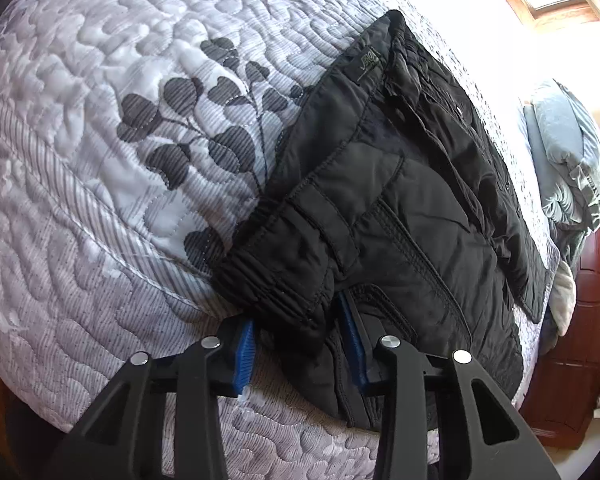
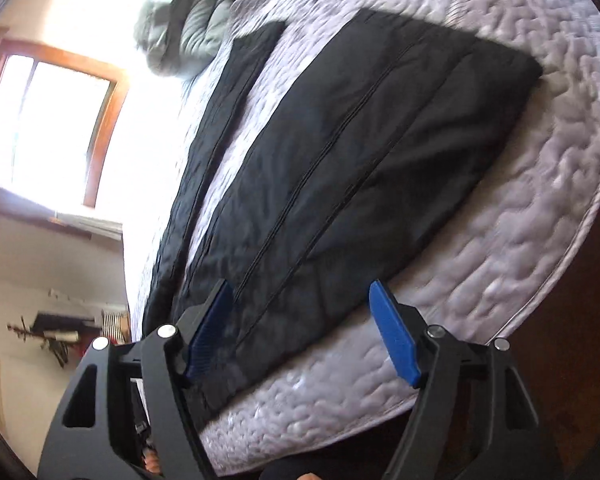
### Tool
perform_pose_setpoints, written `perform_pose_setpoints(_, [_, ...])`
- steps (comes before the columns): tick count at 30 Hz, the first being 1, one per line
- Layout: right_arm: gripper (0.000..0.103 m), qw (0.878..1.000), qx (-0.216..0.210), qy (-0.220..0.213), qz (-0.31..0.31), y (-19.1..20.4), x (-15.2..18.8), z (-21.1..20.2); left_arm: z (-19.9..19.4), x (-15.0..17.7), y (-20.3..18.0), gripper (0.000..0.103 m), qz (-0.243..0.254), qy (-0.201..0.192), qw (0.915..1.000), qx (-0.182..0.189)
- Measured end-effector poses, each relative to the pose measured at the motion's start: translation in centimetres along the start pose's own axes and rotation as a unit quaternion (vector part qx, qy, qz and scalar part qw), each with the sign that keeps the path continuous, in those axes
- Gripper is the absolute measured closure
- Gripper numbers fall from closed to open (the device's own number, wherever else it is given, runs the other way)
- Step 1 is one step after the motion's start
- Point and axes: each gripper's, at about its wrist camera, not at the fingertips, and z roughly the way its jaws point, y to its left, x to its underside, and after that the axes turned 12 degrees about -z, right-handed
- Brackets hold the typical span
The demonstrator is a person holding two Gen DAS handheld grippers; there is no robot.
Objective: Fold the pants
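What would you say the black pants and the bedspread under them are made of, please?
The black pants look like a padded woven synthetic, perhaps nylon: a slight sheen, stitched seams and a gathered elastic waistband. The bedspread looks like quilted matte fabric, cotton or polyester, with puffy wavy stitching and a printed leaf motif.

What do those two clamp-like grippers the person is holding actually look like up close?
Both look alike. The left gripper and right gripper each have matte black angular arms with triangular cut-outs, round silver pivot pins, and two ribbed bright blue pads as fingertips. No cables, markings or sleeves show.
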Motion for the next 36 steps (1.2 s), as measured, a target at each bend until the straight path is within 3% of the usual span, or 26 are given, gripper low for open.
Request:
perform_pose_setpoints(4, [0.031, 0.996, 0.036, -0.052, 0.066, -5.7, -3.9, -2.2, 0.6, 0.1, 0.2, 0.065, -0.018, -0.013, 0.9997, 0.010])
perform_pose_setpoints(10, [0.030, 0.991, 0.026, -0.061, 0.113, -10.1, -6.2, -1.3, 0.5, 0.2, 1.0, 0.067, -0.059, -0.031, 0.9975, 0.024])
perform_pose_setpoints(11, [0.032, 0.991, 0.035, -0.058, 0.112, -10.2, -6.3, -1.0, 0.4, 0.3, 0.9, 0.068, -0.058, -0.035, 0.9975, 0.023])
perform_pose_setpoints(15, [0.083, 0.992, 0.026, -0.056, 0.113, -10.9, -5.7, 0.2, -0.5, 0.5, 1.3, 0.077, -0.060, -0.058, 0.9964, 0.015])
perform_pose_setpoints(19, [0.088, 0.994, 0.005, -0.043, 0.096, -9.1, -4.0, 0.7, -3.2, 0.1, 2.4, 0.082, -0.068, -0.114, 0.9911, 0.000])
perform_pose_setpoints(24, [0.089, 0.999, 0.001, 0.003, 0.049, -5.0, -0.8, 2.1, -5.6, -2.3, 7.3, 0.082, -0.121, -0.147, 0.9816, -0.011])
perform_pose_setpoints(29, [0.088, 0.998, 0.033, 0.033, 0.032, -4.0, 0.7, 3.6, -6.2, -3.5, 9.5, 0.081, -0.131, -0.148, 0.9802, -0.005])
perform_pose_setpoints(31, [0.079, 0.998, 0.045, 0.045, 0.006, -3.2, 0.7, 3.4, -6.7, -3.7, 9.6, 0.075, -0.119, -0.137, 0.9834, -0.004])
perform_pose_setpoints(32, [0.055, 0.997, 0.040, 0.060, -0.005, -2.6, 0.4, 3.1, -7.5, -3.8, 9.5, 0.071, -0.112, -0.134, 0.9846, -0.003])
perform_pose_setpoints(33, [0.038, 0.997, 0.036, 0.069, -0.015, -2.1, 0.1, 2.6, -8.9, -4.0, 10.1, 0.065, -0.102, -0.138, 0.9851, -0.005])
perform_pose_setpoints(35, [0.038, 0.993, 0.081, 0.068, -0.061, -0.5, -1.3, 0.4, -11.7, -4.6, 9.6, 0.048, -0.068, -0.166, 0.9836, -0.021])
perform_pose_setpoints(36, [0.038, 0.990, 0.095, 0.066, -0.085, 0.4, -2.3, -0.5, -13.2, -5.5, 8.6, 0.030, -0.038, -0.178, 0.9829, -0.028])
